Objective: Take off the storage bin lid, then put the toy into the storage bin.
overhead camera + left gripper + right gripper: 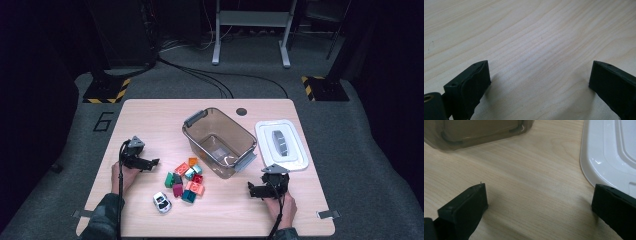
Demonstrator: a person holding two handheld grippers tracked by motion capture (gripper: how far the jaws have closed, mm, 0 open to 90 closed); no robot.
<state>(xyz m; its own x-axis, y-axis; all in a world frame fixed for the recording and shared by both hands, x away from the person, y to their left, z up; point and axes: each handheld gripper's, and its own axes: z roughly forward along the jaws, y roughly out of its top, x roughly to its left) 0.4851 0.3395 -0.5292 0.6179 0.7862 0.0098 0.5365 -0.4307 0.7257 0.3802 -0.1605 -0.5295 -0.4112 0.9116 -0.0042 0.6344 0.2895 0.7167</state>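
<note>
1. Left hand-held gripper (150,162): we hold it at the left side of the tabletop (150,115), low over bare wood. Jaws released, wide apart, w/ nothing between them; in the left gripper view we see plain wood grain btwn the two black jaws.
2. Right hand-held gripper (251,189): we hold it at the front right of the tabletop, near the container's front corner & just in front of the lid. Jaws released, wide apart, nothing gripped.
3. Toy bricks (187,177): a loose cluster (orange, red, green, teal, pink) lies btwn the two grippers, front-centre, just beside the container's front-left wall. Left gripper's tips point toward the cluster, near it but apart.
4. Toy car (162,201): silver, lies in front of the bricks, close to the cluster.
5. Clear plastic container (220,142): stands open at tabletop centre, grey clip handles at both ends; set at an angle to the tabletop edge.
6. White lid (281,144): lies flat to the right of the container; in the right gripper view its rim sits just beyond the right-hand jaw.
</note>
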